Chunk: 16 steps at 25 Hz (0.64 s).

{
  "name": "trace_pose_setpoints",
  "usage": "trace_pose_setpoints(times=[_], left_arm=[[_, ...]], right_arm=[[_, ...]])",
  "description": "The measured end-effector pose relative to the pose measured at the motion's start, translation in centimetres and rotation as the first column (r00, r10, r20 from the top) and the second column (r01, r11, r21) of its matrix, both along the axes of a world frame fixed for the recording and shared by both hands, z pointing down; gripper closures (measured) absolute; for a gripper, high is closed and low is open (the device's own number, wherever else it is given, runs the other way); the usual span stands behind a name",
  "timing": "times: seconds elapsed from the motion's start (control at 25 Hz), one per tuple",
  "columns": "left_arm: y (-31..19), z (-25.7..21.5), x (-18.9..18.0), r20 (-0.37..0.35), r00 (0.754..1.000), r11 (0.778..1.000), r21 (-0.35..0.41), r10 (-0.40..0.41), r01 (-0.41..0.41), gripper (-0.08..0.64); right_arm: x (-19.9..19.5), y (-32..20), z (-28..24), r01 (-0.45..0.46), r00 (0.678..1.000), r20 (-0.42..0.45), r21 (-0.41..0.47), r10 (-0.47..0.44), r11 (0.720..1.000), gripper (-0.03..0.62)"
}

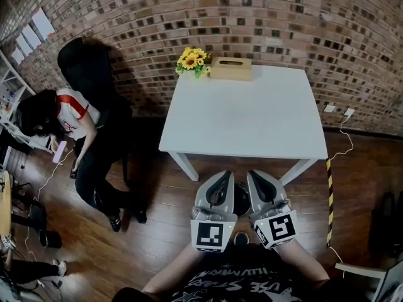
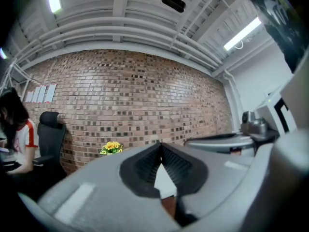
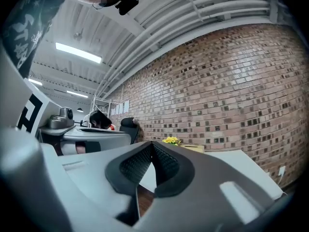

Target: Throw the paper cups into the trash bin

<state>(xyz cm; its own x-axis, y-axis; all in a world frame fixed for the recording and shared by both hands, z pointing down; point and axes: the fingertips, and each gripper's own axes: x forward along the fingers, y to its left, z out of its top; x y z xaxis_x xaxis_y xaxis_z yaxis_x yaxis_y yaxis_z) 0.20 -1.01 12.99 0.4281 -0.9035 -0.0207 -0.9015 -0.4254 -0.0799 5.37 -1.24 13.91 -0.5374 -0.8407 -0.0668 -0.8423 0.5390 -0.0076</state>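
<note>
No paper cup shows in any view. In the head view my left gripper (image 1: 221, 175) and right gripper (image 1: 257, 174) are held side by side close to my body, just in front of the white table's (image 1: 252, 137) near edge. Both are shut, with the tips touching and nothing between them. A dark round thing (image 1: 240, 198) on the floor shows between the two grippers, mostly hidden; I cannot tell whether it is the trash bin. In the left gripper view the left gripper (image 2: 161, 145) points at the brick wall. The right gripper (image 3: 152, 143) likewise points over the table.
Yellow flowers (image 1: 193, 60) and a wooden tissue box (image 1: 230, 68) stand at the table's far edge by the brick wall. A person (image 1: 75, 131) sits on a black chair (image 1: 85, 68) at the left. A yellow-black striped strip (image 1: 328, 197) and a cable (image 1: 343, 137) are at the right.
</note>
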Motion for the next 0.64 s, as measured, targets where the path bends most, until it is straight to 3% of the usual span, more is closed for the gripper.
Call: trace_pose_setpoints(times=[0.44, 0.64], left_arm=[[0.32, -0.12, -0.24, -0.005, 1.0, 1.0, 0.003, -0.013, 0.013, 0.555], [0.14, -0.54, -0.36, 0.0, 1.0, 1.0, 0.015, -0.021, 0.021, 0.555]], right_arm=[[0.22, 0.07, 0.41, -0.015, 1.0, -0.025, -0.014, 0.014, 1.0, 0.584], [0.13, -0.07, -0.51, -0.011, 1.0, -0.016, 0.02, 0.012, 1.0, 0.584]])
